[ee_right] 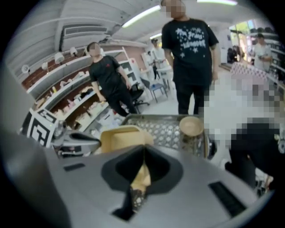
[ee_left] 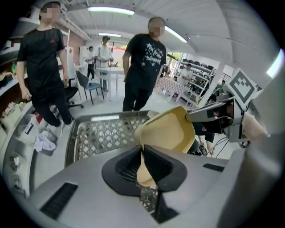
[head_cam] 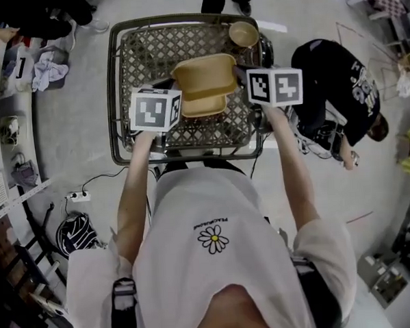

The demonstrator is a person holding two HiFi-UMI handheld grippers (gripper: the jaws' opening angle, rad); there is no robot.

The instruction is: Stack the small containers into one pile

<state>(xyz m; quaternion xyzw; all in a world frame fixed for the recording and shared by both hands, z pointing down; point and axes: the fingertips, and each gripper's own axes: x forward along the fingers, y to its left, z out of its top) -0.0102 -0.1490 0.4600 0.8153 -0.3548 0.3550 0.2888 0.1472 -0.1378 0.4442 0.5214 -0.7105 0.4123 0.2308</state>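
Observation:
Two tan rectangular containers hang over a wire mesh basket (head_cam: 116,96), the larger upper one (head_cam: 204,74) above the lower one (head_cam: 203,107). My left gripper (head_cam: 180,101) comes in from the left and is shut on a tan rim (ee_left: 143,171); I cannot tell which of the two it belongs to. From the right, my right gripper (head_cam: 238,73) is shut on the upper container's rim (ee_right: 142,176). A round tan bowl (head_cam: 243,34) stands in the basket's far right corner, also visible as the bowl (ee_right: 191,126) in the right gripper view. Both containers are tilted.
The basket's metal rim (ee_left: 73,138) rings the mesh floor. A person in black (head_cam: 338,91) crouches right of the basket. Two people (ee_left: 142,67) stand beyond its far edge. Shelves and a power strip (head_cam: 78,197) lie on the left.

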